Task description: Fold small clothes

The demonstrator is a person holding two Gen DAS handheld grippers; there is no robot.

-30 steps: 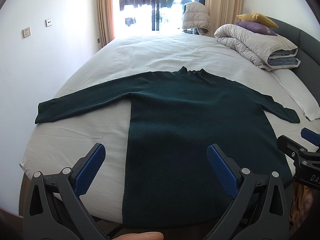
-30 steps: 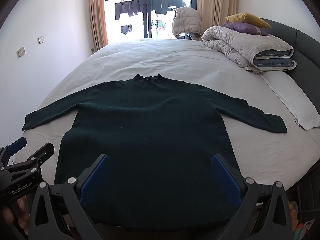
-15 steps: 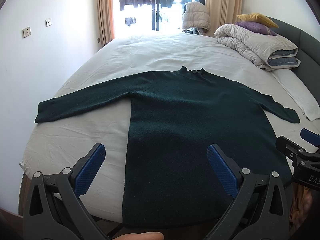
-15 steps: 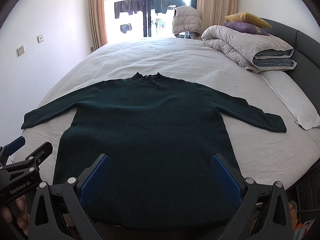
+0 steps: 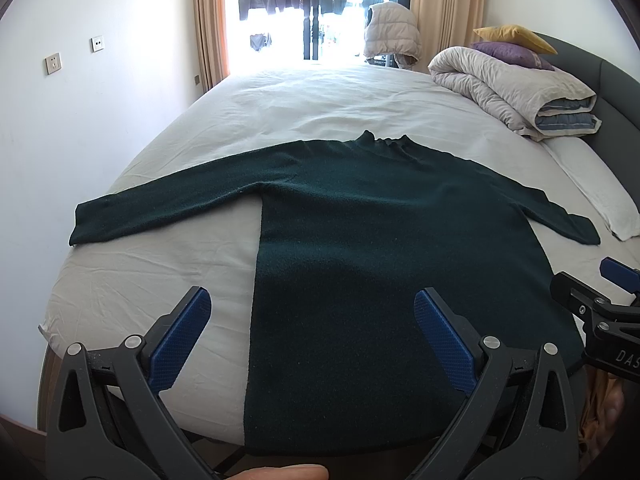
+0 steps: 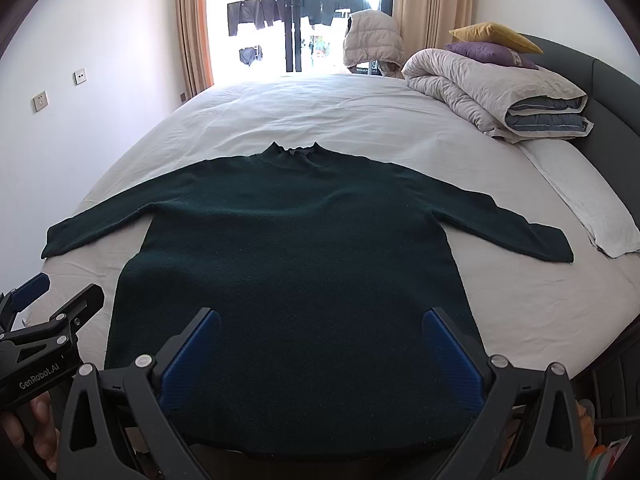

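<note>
Dark green sweater (image 6: 296, 280) lies flat, unfolded; your left gripper (image 5: 312, 336) and right gripper (image 6: 320, 356) hover spread, empty. Pinch one sleeve cuff (image 5: 86, 226) squarely.

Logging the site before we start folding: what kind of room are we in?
A home bedroom, most likely. The dark green sweater lies on a large bed, with a folded duvet by the headboard.
</note>
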